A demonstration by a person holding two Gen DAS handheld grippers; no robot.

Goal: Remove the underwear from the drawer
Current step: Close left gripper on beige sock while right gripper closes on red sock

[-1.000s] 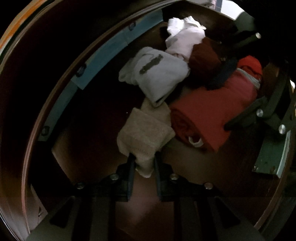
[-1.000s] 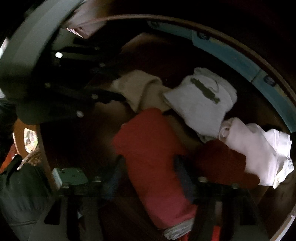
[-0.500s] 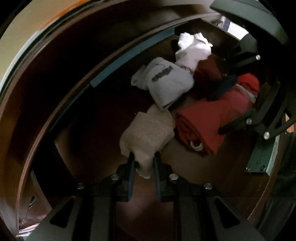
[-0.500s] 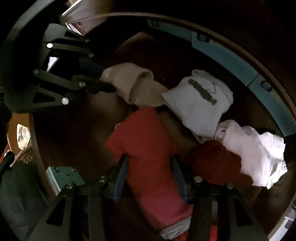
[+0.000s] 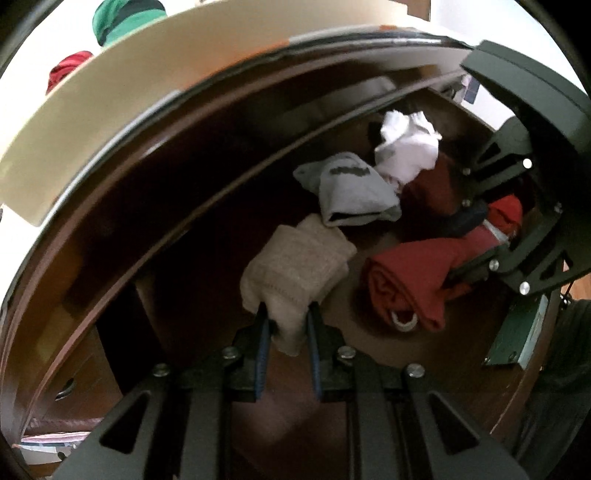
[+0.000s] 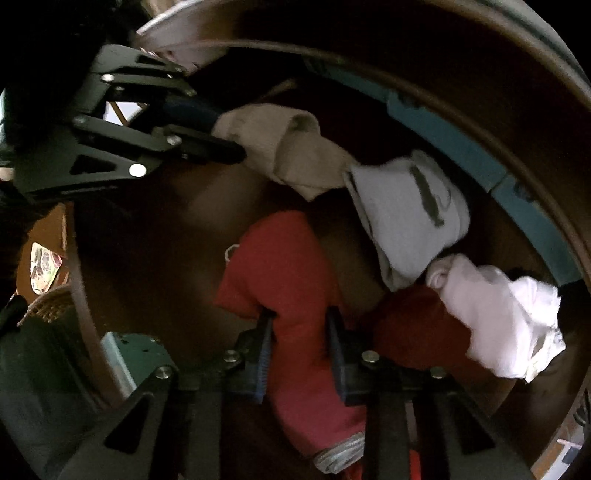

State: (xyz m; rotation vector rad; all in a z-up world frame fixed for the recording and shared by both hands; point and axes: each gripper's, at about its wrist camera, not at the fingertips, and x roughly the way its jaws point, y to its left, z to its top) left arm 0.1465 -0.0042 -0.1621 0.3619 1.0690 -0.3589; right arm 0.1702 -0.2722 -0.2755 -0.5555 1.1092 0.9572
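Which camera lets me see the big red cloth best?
The right wrist view: the red cloth lies mid-picture, running between the closing right gripper, whose pads already touch it. The left wrist view shows it off to the side, partly behind that gripper.

You are looking at one drawer holding six folded garments: one beige piece, one grey piece with a dark mark, one white piece, one bright red piece, one dark maroon piece, and one navy piece. You are working with two grippers: the left gripper and the right gripper. Beyond the drawer, you are seeing one green item and one red item.
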